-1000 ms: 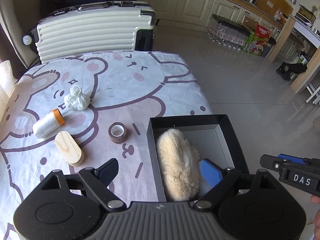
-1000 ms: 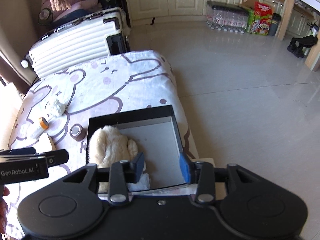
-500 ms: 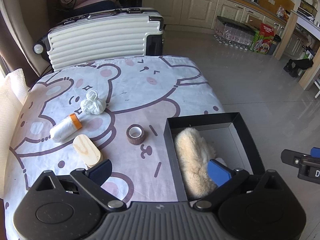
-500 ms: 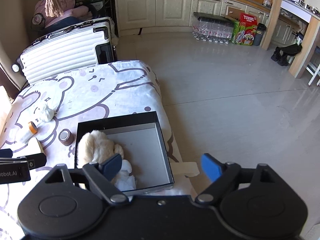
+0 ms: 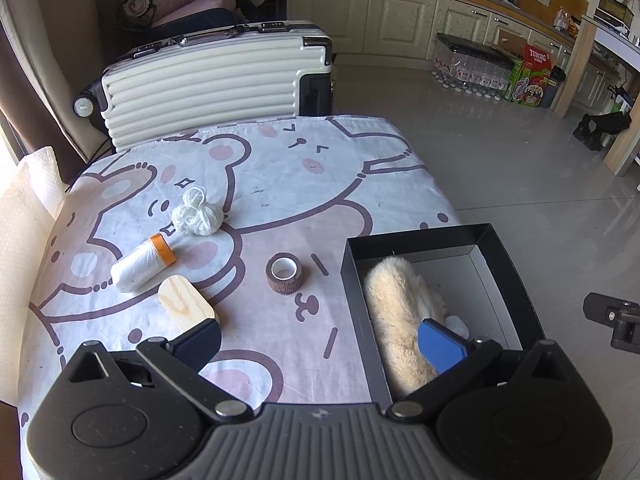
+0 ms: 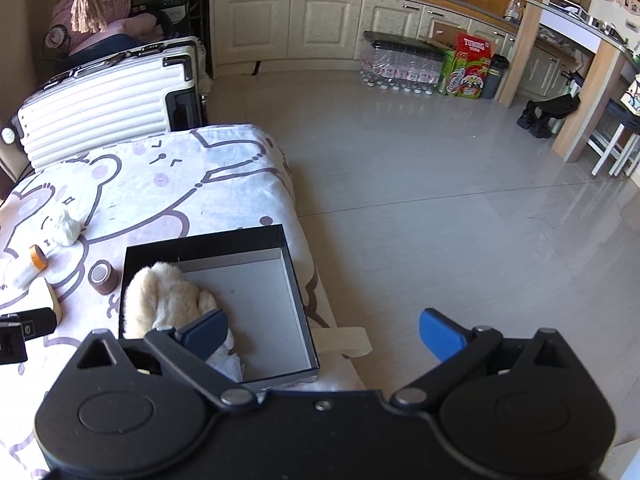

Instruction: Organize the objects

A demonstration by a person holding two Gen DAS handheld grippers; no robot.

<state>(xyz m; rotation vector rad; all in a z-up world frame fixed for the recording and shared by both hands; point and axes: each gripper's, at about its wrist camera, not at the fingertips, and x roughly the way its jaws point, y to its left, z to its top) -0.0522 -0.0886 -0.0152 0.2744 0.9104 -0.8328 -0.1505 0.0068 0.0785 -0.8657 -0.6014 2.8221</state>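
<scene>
While our two grippers hang above the near edge, the largest thing before us is the table with its bear-print cloth, and behind it a ribbed white suitcase lying on its side.

On the table's right near corner sits the black box, open at the top, its grey floor mostly bare on the right. Along the box's left wall lies the fluffy cream mitt — its long axis runs from the near wall toward the far one, the far end rounded. In the right wrist view, a small white wad lies at the mitt's near end.

Our left gripper has its jaws spread wide and holds nothing: one dark finger hovers over the cloth just beside the wooden block, the blue one over the mitt. Our right gripper is likewise wide open and empty — its left finger over the box's near left corner, its right finger out over the floor.

Left of the box, apart from it, lie the loose items: the white roll with an orange end, long axis slanting up to the right; the wooden block, slanting toward us and right; the white yarn bundle; and the brown tape ring, standing on its flat side, nearest the box.
</scene>
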